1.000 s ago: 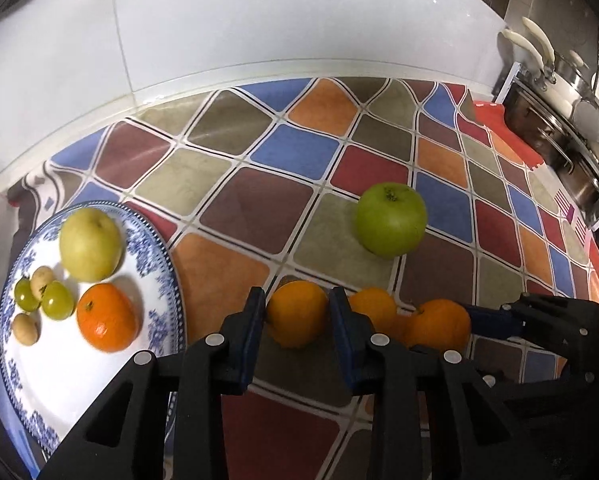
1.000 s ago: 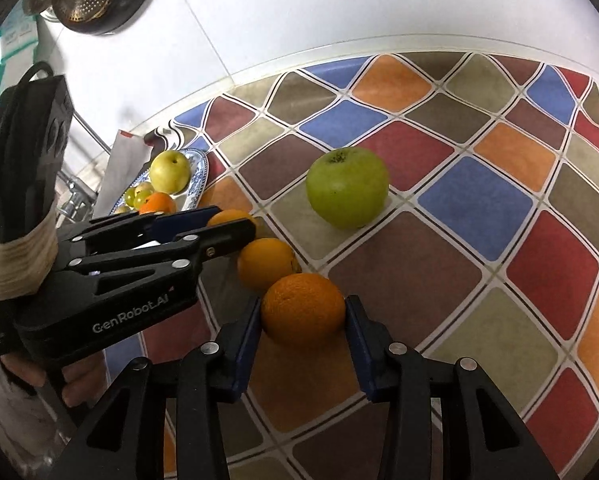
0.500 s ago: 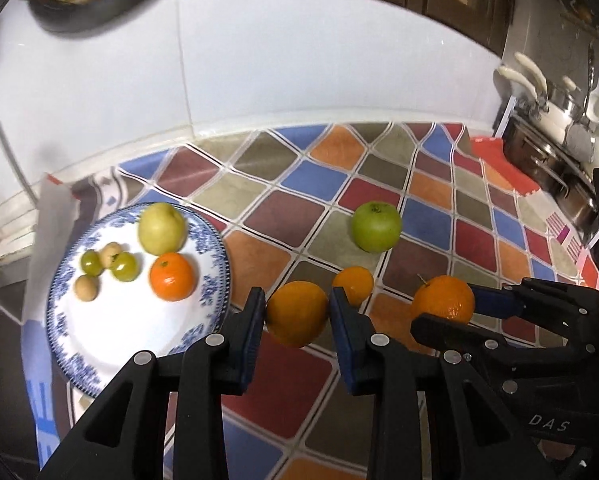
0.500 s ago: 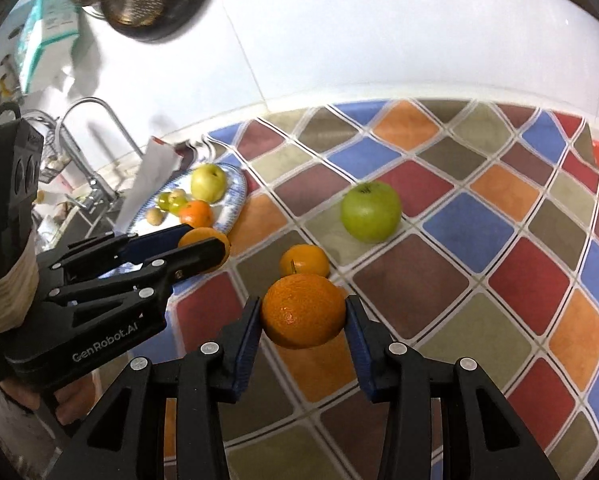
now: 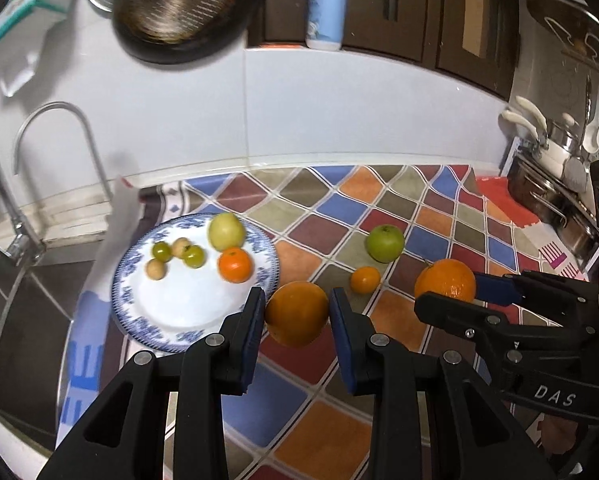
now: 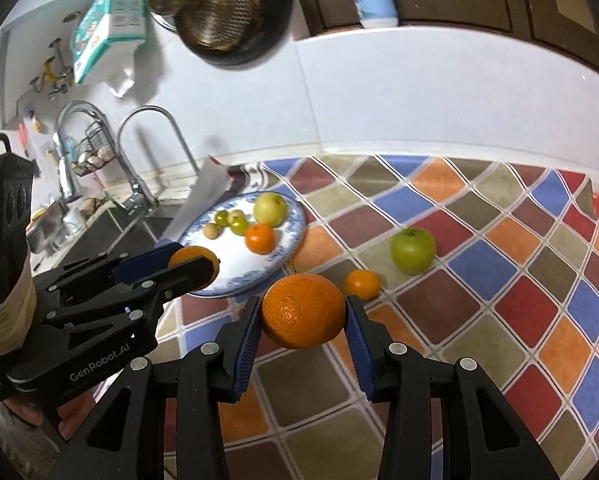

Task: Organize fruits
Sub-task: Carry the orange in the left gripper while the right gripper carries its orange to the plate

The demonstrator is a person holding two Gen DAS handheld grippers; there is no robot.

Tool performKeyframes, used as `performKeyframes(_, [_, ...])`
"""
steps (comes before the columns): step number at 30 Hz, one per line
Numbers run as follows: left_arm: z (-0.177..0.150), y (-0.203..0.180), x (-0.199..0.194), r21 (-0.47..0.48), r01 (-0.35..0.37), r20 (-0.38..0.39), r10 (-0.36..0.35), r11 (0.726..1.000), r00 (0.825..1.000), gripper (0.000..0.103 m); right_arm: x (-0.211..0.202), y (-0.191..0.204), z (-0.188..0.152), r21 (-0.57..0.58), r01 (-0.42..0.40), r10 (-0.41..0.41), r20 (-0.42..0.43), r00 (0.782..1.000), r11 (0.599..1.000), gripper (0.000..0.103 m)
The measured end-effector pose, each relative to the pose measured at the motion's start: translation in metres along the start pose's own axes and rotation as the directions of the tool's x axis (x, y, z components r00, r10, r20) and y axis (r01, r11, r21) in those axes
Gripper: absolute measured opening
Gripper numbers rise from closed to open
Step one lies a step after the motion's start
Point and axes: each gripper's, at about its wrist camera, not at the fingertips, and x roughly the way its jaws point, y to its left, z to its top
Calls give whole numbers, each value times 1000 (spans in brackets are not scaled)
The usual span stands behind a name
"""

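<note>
At the left stood the blue-rimmed plate (image 5: pixel 131 300), already carrying a yellow-green apple (image 5: pixel 226 231), a tangerine (image 5: pixel 235 265) and a cluster of small green and tan fruits (image 5: pixel 175 254). That much of the sorting looked done. Just right of the plate, the left claw (image 5: pixel 297 316) was clamped on an orange (image 5: pixel 296 313), held in the air near the plate's rim and above the checkered cloth (image 5: pixel 439 208) that covered the table. Further right, a small tangerine (image 5: pixel 365 280) and a green apple (image 5: pixel 384 243) lay loose on the cloth, apart from each other and untouched. At the far right, the right claw (image 6: pixel 302 318) gripped a second, larger orange (image 6: pixel 303 311), also clear of the table.

By the look of it the task was roughly half finished: two oranges were in hand and not yet set down, and the two loose fruits remained to be gathered after them.

Some things were hard to make out. Both views were soft with blur toward the sink (image 6: pixel 99 236) and the hanging pan (image 5: pixel 179 8). The small fruits on the plate could not be named with any certainty. In the right wrist view the left claw's own finger covered most of its orange, and part of the plate was hidden behind it.
</note>
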Motion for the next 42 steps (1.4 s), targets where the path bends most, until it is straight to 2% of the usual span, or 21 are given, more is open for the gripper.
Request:
performKeyframes(10, [-12,39,-37,-26,-56,50,57,998,997,33,-4,50,2,-58,-40,43,35,998,997,42])
performKeyframes(20, [-17,77,-47,-27,-68,65,70,997,995,33,10,86,7,-80,-52,57,55,997,995,42])
performKeyframes(31, [-15,116,-31,-18,-76,56,77,997,995,33,44,115,21,-108,-52,56,40,998,993,42])
performKeyframes(42, [-10,146,16,-10,-39,11,39,999,999,33,95,122,35,-120,-37,35,-15,999,992,42])
